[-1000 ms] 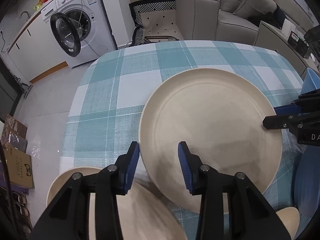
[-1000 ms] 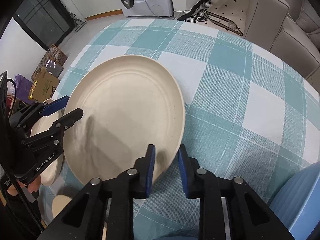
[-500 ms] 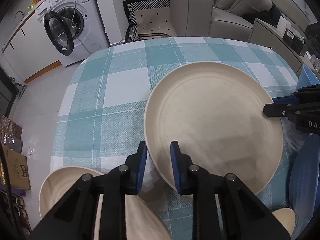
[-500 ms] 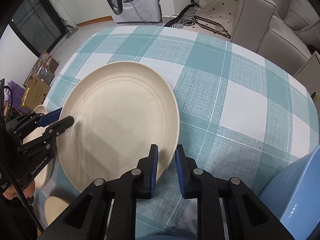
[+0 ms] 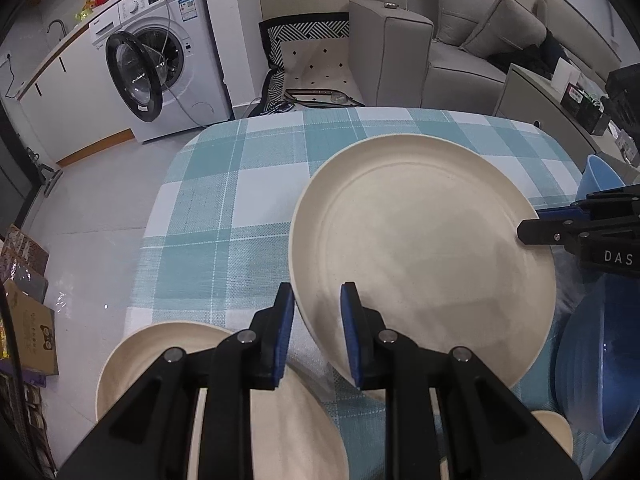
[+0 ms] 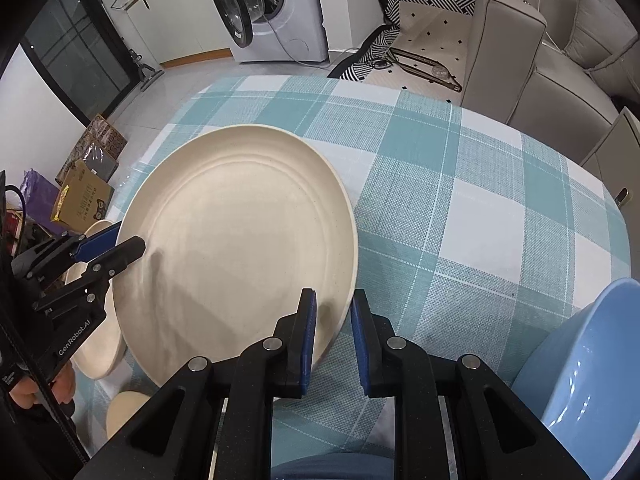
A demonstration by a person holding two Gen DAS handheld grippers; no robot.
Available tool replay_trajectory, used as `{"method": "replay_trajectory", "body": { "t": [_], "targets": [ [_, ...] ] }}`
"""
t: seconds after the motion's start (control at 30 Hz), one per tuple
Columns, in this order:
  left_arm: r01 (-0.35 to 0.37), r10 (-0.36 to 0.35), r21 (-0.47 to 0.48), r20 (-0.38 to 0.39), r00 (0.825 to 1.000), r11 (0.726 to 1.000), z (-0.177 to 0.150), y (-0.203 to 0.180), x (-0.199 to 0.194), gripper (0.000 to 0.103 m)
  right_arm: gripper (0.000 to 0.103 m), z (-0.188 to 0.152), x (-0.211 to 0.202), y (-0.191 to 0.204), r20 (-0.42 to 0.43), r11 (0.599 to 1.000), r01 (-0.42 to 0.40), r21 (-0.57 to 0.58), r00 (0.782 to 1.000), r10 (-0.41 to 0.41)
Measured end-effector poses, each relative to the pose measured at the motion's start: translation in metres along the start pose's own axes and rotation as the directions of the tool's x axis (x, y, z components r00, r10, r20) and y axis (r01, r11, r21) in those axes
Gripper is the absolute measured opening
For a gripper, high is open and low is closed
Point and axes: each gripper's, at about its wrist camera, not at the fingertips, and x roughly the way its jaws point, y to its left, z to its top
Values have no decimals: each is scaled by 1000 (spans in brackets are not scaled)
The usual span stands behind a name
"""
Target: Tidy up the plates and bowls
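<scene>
A large cream plate (image 5: 420, 248) is held above the teal checked tablecloth (image 5: 224, 208) by both grippers. My left gripper (image 5: 316, 308) is shut on the plate's near left rim. My right gripper (image 6: 332, 316) is shut on the opposite rim of the same plate (image 6: 240, 252). The right gripper also shows at the right of the left wrist view (image 5: 532, 224), and the left gripper at the left of the right wrist view (image 6: 116, 244). Another cream plate (image 5: 280, 412) lies under the left gripper, with a cream bowl (image 5: 136, 352) beside it.
Blue bowls (image 5: 588, 376) stand at the table's right, one close to the right gripper (image 6: 588, 376). A small cream dish (image 6: 124, 412) sits near the table's front edge. A washing machine (image 5: 160, 64), a sofa (image 5: 440, 52) and boxes on the floor (image 6: 80, 196) surround the table.
Both grippers have closed on the plate's rim and raised it off the tablecloth. The left gripper was open a second ago.
</scene>
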Motion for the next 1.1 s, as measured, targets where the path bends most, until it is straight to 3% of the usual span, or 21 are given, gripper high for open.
{"method": "replay_trajectory", "body": {
  "t": [1.1],
  "targets": [
    [-54,67,-70,196,978,996,-63,16,-114,22,18,-59,-103,72,179,995,-30,-94,983,46]
  ]
}}
